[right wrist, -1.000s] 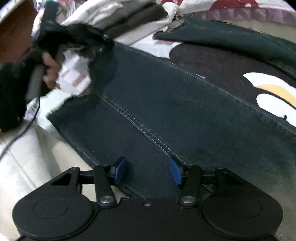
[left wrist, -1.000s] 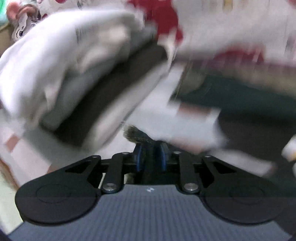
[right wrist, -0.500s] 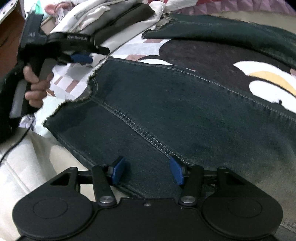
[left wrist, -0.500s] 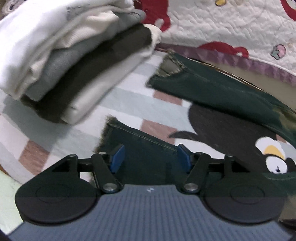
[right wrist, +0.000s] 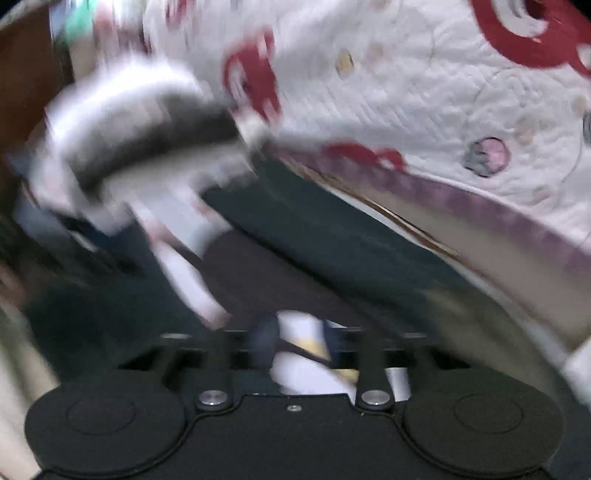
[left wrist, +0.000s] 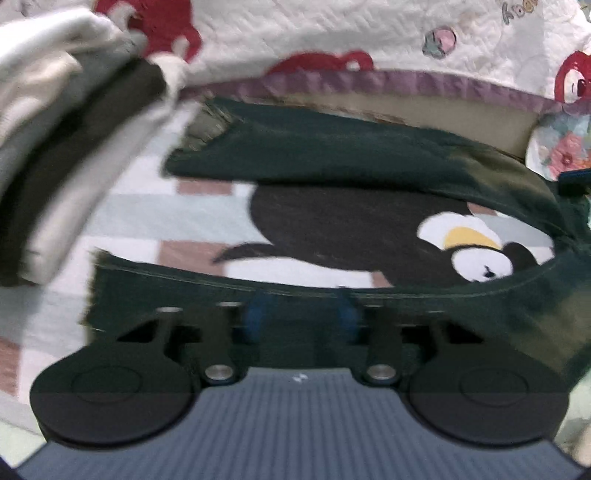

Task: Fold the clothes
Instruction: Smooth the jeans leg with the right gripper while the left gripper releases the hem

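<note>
While the left tongs (left wrist: pixel 301 314) were closing with a jeans (left wrist: pixel 332 155) leg between them on the penguin-print bedsheet (left wrist: pixel 129 214), the right tongs (right wrist: pixel 297 343) were pressed together; blur hid any catch.

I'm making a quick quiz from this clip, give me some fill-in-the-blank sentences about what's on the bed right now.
1. The dark jeans lie on a blanket printed with a black and white ____.
2. The stack of folded clothes sits at the ____ of the left wrist view.
3. The white quilt behind has a ____ border.

Missing words: penguin; left; purple
</note>
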`<state>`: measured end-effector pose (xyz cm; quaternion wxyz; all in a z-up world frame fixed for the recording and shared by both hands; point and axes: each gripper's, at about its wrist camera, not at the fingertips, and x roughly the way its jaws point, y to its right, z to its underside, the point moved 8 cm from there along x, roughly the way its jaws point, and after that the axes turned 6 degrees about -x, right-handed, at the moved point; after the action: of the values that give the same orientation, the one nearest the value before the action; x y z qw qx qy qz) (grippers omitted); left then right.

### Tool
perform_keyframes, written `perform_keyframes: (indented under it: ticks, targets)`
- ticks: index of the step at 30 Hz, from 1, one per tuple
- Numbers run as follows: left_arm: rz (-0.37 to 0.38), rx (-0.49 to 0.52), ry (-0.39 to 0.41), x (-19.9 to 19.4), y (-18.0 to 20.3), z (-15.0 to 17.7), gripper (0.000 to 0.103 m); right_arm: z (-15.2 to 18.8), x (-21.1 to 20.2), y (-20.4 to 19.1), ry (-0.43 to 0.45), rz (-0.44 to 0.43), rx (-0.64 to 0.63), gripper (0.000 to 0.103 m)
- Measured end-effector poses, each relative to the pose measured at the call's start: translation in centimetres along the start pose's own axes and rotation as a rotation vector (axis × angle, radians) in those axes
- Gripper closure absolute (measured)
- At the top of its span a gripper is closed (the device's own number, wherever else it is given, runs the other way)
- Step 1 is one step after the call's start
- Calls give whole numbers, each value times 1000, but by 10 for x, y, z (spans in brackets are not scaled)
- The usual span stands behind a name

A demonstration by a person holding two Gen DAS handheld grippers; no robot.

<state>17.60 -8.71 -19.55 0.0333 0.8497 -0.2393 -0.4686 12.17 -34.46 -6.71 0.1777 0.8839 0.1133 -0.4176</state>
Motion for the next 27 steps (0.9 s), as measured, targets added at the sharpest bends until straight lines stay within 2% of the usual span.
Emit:
perform_keyframes:
  ticks: [2, 4, 5, 6, 8, 9, 10, 11, 13, 14, 16, 19, 20, 21, 24, 27]
  targets:
    - [41, -78, -58, 12, -3, -12, 85, 5, 23, 23, -71, 60, -23, 102]
    - [38, -143, -80, 27, -12, -34, 84, 8, 58, 41, -111, 112, -9, 100]
    - [17, -170, -74, 36, -19, -48, 79, 8, 75, 47, -127, 125, -10, 99]
    - [-14, -195, -61, 46, -26, -62, 69, 8, 90, 48, -145, 125, -19, 98]
    - [-45, -276, -42, 67, -40, -83, 61, 3, 106, 43, -128, 103, -82, 96]
    - [-35, -329, -34, 77, -46, -90, 60, 2, 112, 43, -114, 97, -117, 93]
    - [-11, -386, -28, 86, -52, -94, 60, 3, 117, 44, -106, 99, -148, 81]
    - [19, -446, -23, 95, -57, -95, 60, 4, 123, 46, -98, 101, -180, 73]
    - [63, -510, -28, 111, -64, -96, 60, 9, 133, 49, -90, 110, -246, 72]
    - [66, -526, -25, 117, -67, -96, 65, 17, 136, 50, -104, 123, -285, 72]
    - [60, -520, 14, 120, -69, -103, 66, 36, 140, 52, -137, 139, -350, 72]
    - [57, -516, 46, 129, -72, -114, 66, 61, 141, 59, -161, 126, -342, 72]
    - [60, -519, 56, 132, -72, -119, 80, 66, 142, 62, -165, 124, -321, 72]
    - [56, -512, 65, 134, -73, -126, 100, 72, 142, 65, -169, 122, -299, 71]
    - [58, -498, 117, 131, -72, -153, 102, 82, 147, 68, -170, 114, -273, 66]
    - [52, -403, 180, 118, -53, -189, 103, 80, 148, 65, -119, 53, -236, 63]
